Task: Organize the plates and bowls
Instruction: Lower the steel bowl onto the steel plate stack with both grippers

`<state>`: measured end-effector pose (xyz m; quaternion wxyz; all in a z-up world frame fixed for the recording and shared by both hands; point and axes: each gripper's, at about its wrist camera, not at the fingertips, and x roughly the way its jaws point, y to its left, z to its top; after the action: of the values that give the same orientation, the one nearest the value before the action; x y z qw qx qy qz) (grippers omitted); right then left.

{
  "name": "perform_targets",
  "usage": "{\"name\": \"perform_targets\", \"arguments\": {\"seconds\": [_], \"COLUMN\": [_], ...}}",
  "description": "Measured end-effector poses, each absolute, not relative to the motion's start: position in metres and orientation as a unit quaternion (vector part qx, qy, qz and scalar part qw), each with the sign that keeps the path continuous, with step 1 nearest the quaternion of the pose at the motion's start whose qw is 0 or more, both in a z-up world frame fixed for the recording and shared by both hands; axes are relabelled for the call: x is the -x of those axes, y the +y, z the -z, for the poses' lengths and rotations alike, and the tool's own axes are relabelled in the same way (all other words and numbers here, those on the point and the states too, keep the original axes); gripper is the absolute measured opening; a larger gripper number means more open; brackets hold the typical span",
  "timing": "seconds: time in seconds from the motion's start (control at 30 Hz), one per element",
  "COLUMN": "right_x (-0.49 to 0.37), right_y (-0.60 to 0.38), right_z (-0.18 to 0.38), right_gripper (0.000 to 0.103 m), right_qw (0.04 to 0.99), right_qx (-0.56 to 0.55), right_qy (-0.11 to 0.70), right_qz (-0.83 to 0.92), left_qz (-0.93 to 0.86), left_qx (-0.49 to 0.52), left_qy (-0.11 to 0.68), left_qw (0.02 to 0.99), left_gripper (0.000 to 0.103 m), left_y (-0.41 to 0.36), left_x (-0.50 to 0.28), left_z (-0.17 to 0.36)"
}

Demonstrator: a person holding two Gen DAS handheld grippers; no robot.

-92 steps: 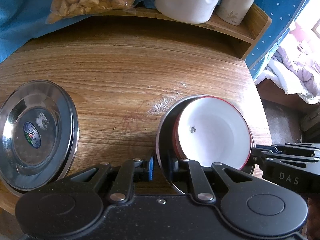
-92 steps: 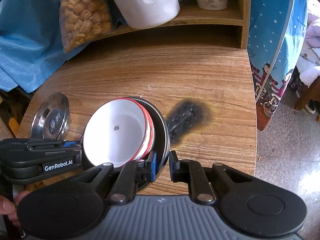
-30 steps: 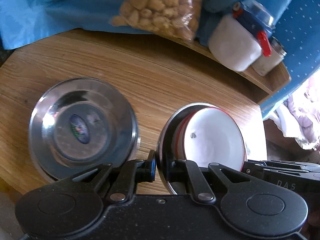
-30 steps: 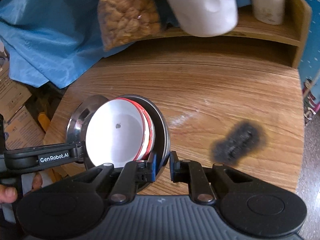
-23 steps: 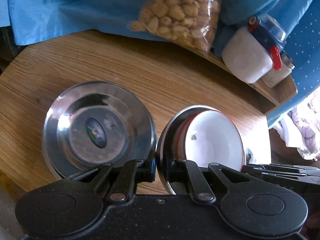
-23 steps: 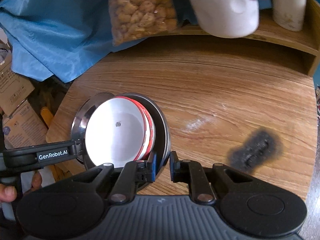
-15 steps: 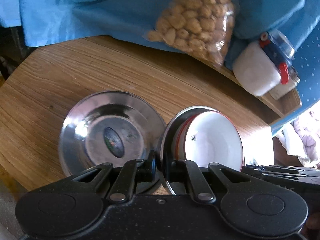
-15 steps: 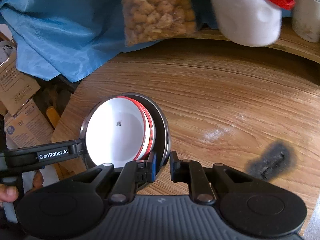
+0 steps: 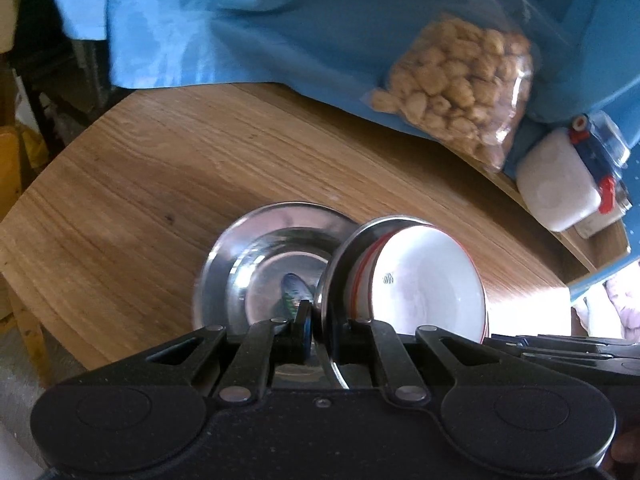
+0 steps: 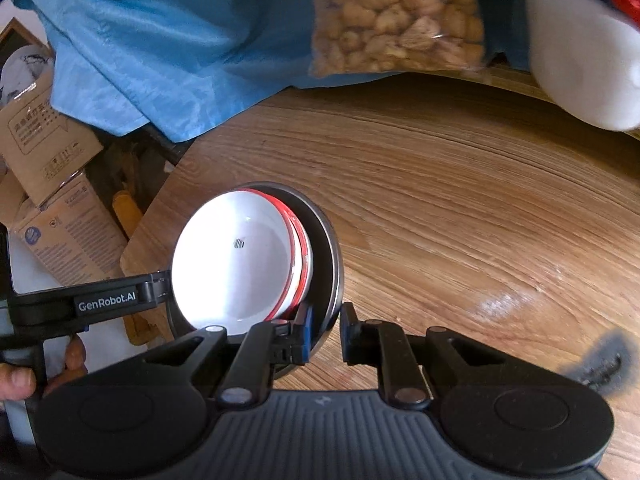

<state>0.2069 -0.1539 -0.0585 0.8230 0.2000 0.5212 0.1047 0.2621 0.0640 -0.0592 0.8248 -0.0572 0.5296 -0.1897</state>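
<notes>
Both grippers hold one stack: a steel plate (image 9: 340, 256) with red-rimmed white bowls (image 9: 428, 284) nested in it. My left gripper (image 9: 320, 332) is shut on the plate's left rim. My right gripper (image 10: 324, 330) is shut on the plate's right rim (image 10: 334, 268), with the white bowls (image 10: 236, 256) inside. The stack hangs tilted, partly over a second steel plate (image 9: 264, 260) that lies on the wooden table (image 9: 160, 184). The second plate is hidden in the right wrist view.
A bag of puffed snacks (image 9: 460, 100) and a white container with a red clip (image 9: 560, 188) sit on a raised shelf at the back. Blue cloth (image 9: 240, 20) drapes behind. Cardboard boxes (image 10: 52, 184) stand past the table's left edge. A burn mark (image 10: 600, 364) is on the right.
Both grippers have carried the stack leftward across the table. It now overlaps the lying steel plate, which was clear to its left a second ago.
</notes>
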Motion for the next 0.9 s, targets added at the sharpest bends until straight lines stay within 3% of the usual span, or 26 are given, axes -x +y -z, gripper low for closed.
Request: {"name": "perform_targets", "arguments": {"seconds": [0.9], "right_x": [-0.263], "right_y": [-0.116], "right_z": [0.072], "right_gripper": [0.016], "right_qw": [0.804], "right_qx": [-0.181], "right_qy": [0.546], "right_qz": [-0.150], "left_qz": [0.124], "left_qx": [0.081], "left_qy": [0.552], "left_qw": [0.821], "left_gripper": [0.008], "left_y": [0.094], "left_x": [-0.294], "left_z": [0.081]}}
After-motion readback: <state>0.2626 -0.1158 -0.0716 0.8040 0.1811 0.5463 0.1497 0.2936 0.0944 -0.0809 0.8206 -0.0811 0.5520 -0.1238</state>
